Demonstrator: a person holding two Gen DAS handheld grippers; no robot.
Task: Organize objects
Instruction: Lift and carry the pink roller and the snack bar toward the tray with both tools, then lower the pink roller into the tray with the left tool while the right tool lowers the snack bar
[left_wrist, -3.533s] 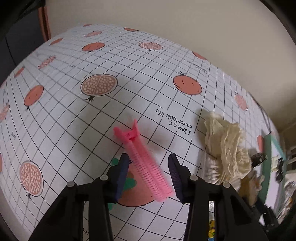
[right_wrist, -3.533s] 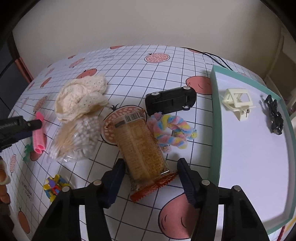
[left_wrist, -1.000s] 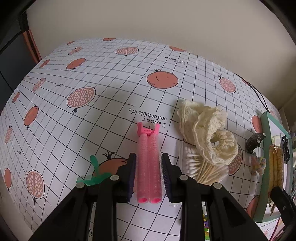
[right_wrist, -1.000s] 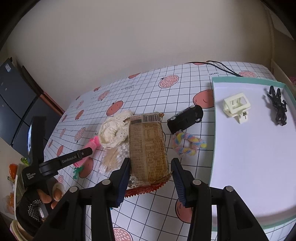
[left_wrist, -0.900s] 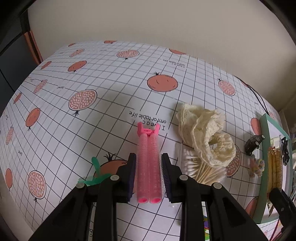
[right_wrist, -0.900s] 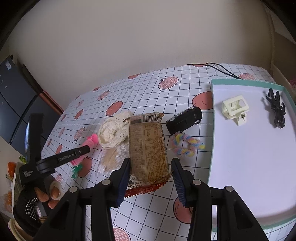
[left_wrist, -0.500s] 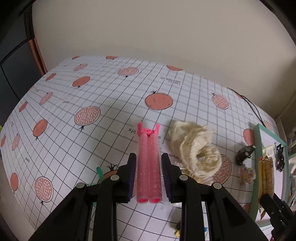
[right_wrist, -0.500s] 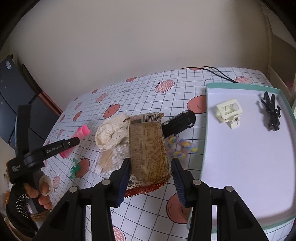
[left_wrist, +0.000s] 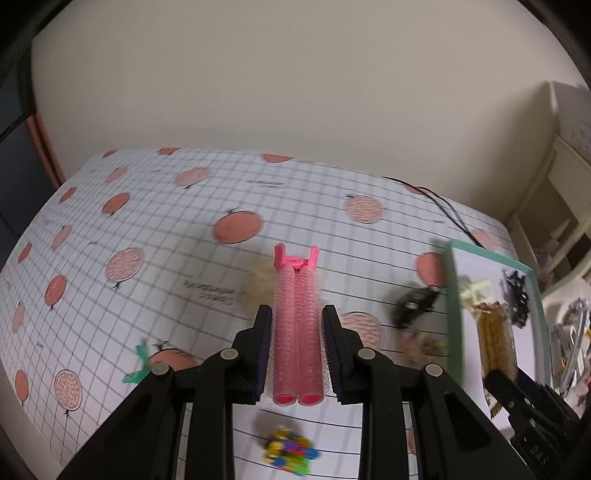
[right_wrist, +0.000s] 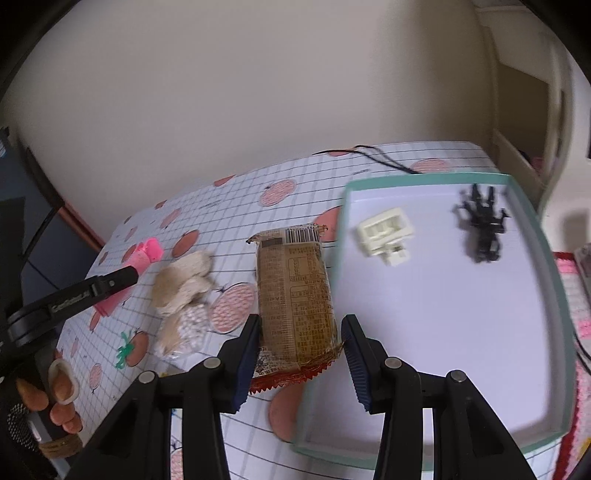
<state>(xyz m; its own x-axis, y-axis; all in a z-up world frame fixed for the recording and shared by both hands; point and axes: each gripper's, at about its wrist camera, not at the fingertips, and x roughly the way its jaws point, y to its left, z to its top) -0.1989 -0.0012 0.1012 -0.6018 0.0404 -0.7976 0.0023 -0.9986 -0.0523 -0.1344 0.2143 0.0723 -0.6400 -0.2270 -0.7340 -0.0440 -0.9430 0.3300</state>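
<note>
The pink hair roller clip (left_wrist: 297, 332), two bumpy tubes joined at the far end, is up in the air, pointing to 12 o'clock, squeezed in the left claw (left_wrist: 297, 354). The brown snack pack (right_wrist: 295, 295) with a red zigzag edge lies flat in the right claw (right_wrist: 300, 354). Its far end is near the green tray (right_wrist: 554, 295), at 2 o'clock, with a cream clip (right_wrist: 386, 236) and a black clip (right_wrist: 482, 225) inside.

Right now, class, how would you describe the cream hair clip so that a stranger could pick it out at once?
Find the green-rimmed tray with the white floor, at the table's right end. Two hair clips lie at its far end. The cream hair clip is the pale, boxy one nearer the tablecloth; its neighbour, the black hair clip, is dark and spiky.
</note>
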